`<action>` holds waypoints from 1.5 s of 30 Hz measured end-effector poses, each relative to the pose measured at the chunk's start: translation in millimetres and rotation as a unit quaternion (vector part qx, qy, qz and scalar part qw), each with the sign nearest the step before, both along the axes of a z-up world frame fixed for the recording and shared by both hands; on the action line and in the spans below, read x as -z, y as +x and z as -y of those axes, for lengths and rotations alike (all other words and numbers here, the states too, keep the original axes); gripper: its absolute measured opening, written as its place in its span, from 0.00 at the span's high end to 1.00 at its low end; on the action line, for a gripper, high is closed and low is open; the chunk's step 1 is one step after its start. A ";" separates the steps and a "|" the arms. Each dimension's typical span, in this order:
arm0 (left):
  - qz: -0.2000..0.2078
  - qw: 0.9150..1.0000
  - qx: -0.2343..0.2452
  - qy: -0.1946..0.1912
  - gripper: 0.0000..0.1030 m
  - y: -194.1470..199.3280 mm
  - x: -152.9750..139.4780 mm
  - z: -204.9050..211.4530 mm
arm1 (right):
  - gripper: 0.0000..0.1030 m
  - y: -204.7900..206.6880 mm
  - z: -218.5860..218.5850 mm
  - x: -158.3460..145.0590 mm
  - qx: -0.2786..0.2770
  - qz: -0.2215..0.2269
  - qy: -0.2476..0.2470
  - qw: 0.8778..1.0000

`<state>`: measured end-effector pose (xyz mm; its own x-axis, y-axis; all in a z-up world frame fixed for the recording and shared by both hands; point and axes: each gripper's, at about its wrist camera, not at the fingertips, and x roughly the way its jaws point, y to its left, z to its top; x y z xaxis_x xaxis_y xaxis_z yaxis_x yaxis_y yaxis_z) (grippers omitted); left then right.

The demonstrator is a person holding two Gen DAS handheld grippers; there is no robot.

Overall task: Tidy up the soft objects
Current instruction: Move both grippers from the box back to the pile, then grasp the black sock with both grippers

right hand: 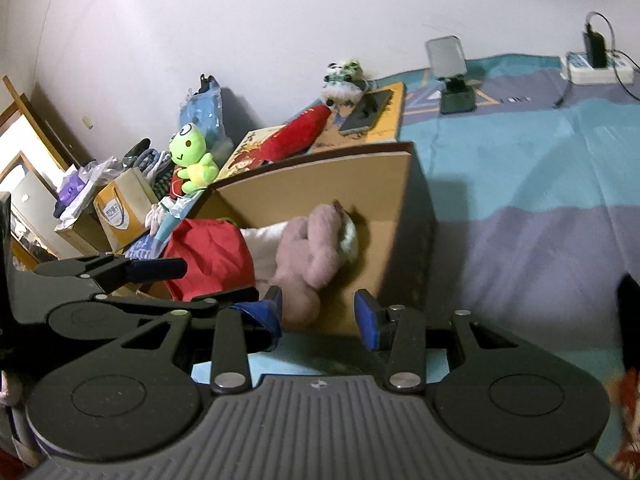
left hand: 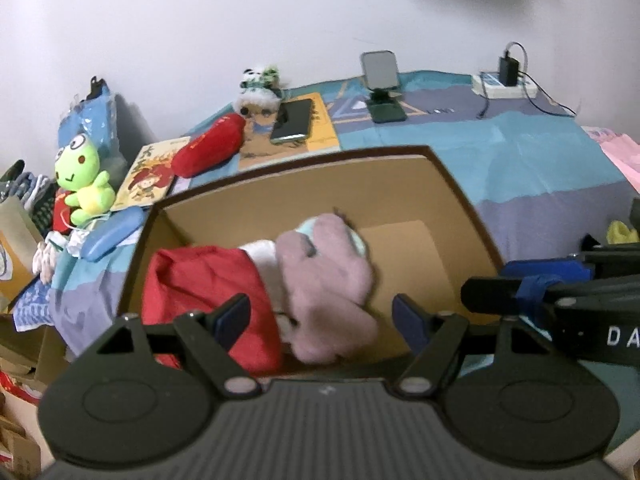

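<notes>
The left gripper point(left hand: 322, 320) hangs over the near edge of the box point(left hand: 452, 188), its jaws spread wide with nothing between them. Its blue pads point(left hand: 234, 314) stand apart from the toys; whether the left pad brushes the red cloth point(left hand: 208, 292) just ahead of it cannot be told. Directly ahead of the gap, inside the box, lies the pink plush point(left hand: 324, 280), pressed against the red cloth to its left, with a white patch between them and a pale green bit showing behind it.

The right gripper point(right hand: 318, 314) sits just outside the box's near wall point(right hand: 394, 240), also open and empty, though less widely. Its left pad point(right hand: 270, 312) is close to the lower end of the pink plush point(right hand: 308, 252); contact is unclear. The left gripper's arm crosses in from the left of this view, over the red cloth point(right hand: 208, 256).

Beyond the box and to the left of both grippers, on the bed point(left hand: 532, 168), a green frog point(left hand: 82, 178) sits upright well apart from the tools. Farther ahead lie a red pillow point(left hand: 210, 146), a phone point(left hand: 292, 120) on a book, and a small panda point(left hand: 260, 88) by the wall.
</notes>
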<state>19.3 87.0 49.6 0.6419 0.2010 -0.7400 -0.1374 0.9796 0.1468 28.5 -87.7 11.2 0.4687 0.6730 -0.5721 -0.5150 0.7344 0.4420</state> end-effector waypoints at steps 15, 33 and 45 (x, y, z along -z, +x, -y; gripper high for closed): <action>-0.026 0.990 0.126 -0.056 0.27 -13.9 20.8 116.3 | 0.76 -14.4 131.0 55.4 0.102 -0.055 -0.058 0.992; -0.063 0.944 0.288 -0.147 0.28 18.1 79.0 233.0 | 0.81 8.6 210.7 80.3 0.171 -0.106 0.010 0.980; -0.031 0.951 0.229 -0.205 0.47 102.0 99.5 232.3 | 0.80 91.4 191.3 84.5 0.164 -0.081 -0.024 0.983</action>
<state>121.3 -145.3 -50.0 0.5455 -0.4039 -0.7343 0.3147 0.9108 -0.2672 119.9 -279.1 -73.3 0.5570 0.4707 -0.6842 -0.1722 0.8714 0.4593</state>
